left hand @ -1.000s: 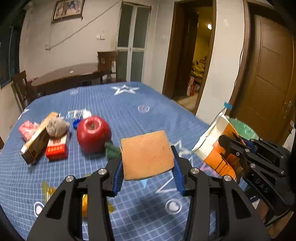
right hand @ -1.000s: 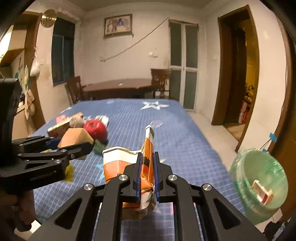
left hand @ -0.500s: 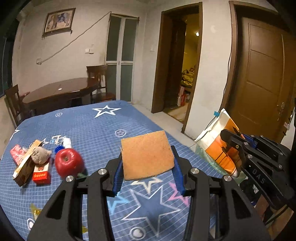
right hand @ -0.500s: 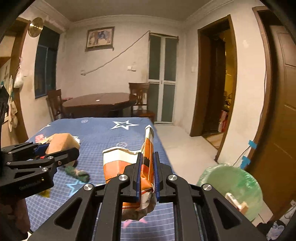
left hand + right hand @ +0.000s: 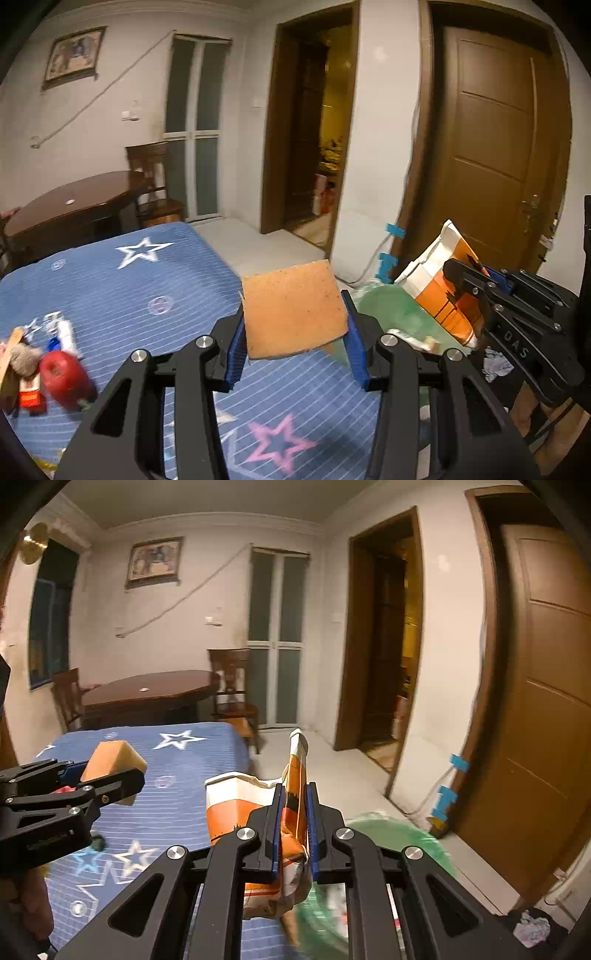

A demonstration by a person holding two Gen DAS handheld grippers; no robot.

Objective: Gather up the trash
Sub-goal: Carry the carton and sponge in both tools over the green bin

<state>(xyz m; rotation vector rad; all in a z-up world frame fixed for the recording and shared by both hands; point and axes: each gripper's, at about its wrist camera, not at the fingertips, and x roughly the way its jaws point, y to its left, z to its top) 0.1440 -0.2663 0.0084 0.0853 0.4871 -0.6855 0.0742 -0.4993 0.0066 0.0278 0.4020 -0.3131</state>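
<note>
In the left wrist view, the left gripper (image 5: 295, 332) was seen clamped on an orange-brown sponge (image 5: 293, 308), the blue pads pressed against its two side edges and the sponge held above the corner of a blue star-patterned tablecloth (image 5: 147, 280). At the left edge of that cloth a red apple (image 5: 62, 374) was noted beside a small pile of packets, blurred and not identified further. To the right, the right gripper (image 5: 476, 291) was observed with an orange-and-white crumpled carton (image 5: 439, 291) in its jaws, held just above a green-lined trash bin (image 5: 391, 314) on the floor. In the right wrist view, the right gripper (image 5: 293, 823) was seen closed flat on the carton (image 5: 236, 805), which was pinched thin between the pads. The bin (image 5: 402, 834) was recorded directly below and slightly right of the fingers, with some scraps visible inside. The left gripper (image 5: 110, 775) with the sponge (image 5: 110, 758) was seen at left, over the tablecloth (image 5: 184, 760).
</note>
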